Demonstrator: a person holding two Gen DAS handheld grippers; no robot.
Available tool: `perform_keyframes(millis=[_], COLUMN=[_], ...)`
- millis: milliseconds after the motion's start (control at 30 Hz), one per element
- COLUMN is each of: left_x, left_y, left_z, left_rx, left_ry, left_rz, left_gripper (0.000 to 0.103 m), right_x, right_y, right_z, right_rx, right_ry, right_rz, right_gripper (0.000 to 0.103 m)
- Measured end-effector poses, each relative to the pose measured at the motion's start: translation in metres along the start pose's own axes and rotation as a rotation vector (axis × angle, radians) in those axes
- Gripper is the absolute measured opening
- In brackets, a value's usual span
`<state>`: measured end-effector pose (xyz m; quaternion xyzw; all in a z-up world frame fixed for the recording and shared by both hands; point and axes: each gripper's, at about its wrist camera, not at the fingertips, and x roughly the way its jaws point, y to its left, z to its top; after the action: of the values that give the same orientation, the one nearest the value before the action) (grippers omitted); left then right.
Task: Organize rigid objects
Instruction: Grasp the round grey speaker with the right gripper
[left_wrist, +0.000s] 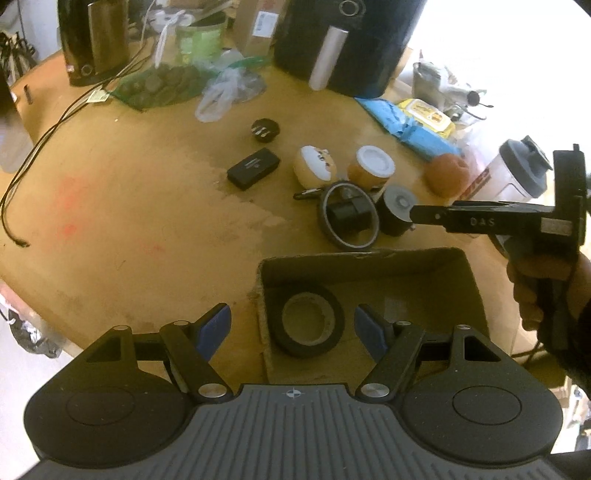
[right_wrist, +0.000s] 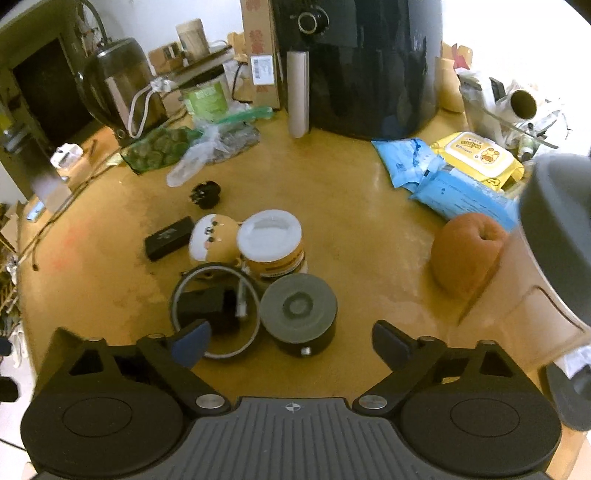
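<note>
Landmark: the box (left_wrist: 369, 266), open-topped cardboard, nearest you on the table (left_wrist: 129, 206).

Hidden or unclear:
- Box: its near wall is cut off behind your left gripper (left_wrist: 291, 325).
- Black block (right_wrist: 207, 306) beyond the box, inside the thin ring (right_wrist: 214, 317): what it is cannot be made out.
- Shaker bottle (right_wrist: 554, 251), right of the box: blurred, cut by the frame edge in the right view.
- Your right hand (left_wrist: 535, 291): partly out of frame.

Count:
- One tape roll (left_wrist: 308, 325), flat inside the box at its left wall.
- One thin ring, just beyond the box.
- One grey-topped cylinder (right_wrist: 299, 314), touching the ring's right side.
- One white-lidded jar (right_wrist: 271, 243) and one round toy (right_wrist: 212, 236), behind those.
- One black case (right_wrist: 168, 238) and one plug (right_wrist: 205, 194), farther left and back.
- One orange fruit (right_wrist: 469, 254), beyond the box to the right.

Grippers:
- Left gripper: over the box, jaws spread, holding nothing.
- Right gripper (right_wrist: 291, 343): beyond the box, jaws spread wide with the cylinder just ahead between them, untouched.
</note>
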<state>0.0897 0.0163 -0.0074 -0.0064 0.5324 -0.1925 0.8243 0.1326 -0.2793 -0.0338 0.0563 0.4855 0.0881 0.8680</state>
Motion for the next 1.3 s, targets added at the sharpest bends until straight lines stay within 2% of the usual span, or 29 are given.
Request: perform_keyframes(millis=[67, 200, 333, 567, 867, 1300], left_x=[0.0, -0.001, -0.002, -0.004, -0.005, -0.001], left_y=[0.005, 0.015, 0.023, 0.035, 0.043, 0.04], left_z=[0.0, -0.001, -0.003, -0.006, -0.006, 0.01], left_rx=[-0.011, -0.032, -0.052, -0.08, -0.08, -0.021], left_ry=[0.002, 0.002, 0.003, 0.004, -0.002, -0.032], left_rz=[0.006, 0.012, 0.02, 0.026, 0.027, 0.036], left_gripper=[0.073, 0.073, 0.073, 0.073, 0.073, 0.073], right_x=[0.009, 0.025, 0.037, 0.055, 0.057, 0.018], right_y=[-0.001, 0.0, 0.002, 0.006, 0.007, 0.01], right_z=[0.003, 0.008, 0.011, 0.014, 0.014, 0.018], right_rx=[-0.005, -0.026, -0.042, -0.07, -0.058, -0.032], right_ry=[0.008, 0.03, 0.05, 0.097, 0.107, 0.01], right_rz=[-0.008, -0.03, -0.048, -0.055, -0.055, -0.037], right_gripper=[0.093, 0.082, 0.08, 0.062, 0.061, 0.061])
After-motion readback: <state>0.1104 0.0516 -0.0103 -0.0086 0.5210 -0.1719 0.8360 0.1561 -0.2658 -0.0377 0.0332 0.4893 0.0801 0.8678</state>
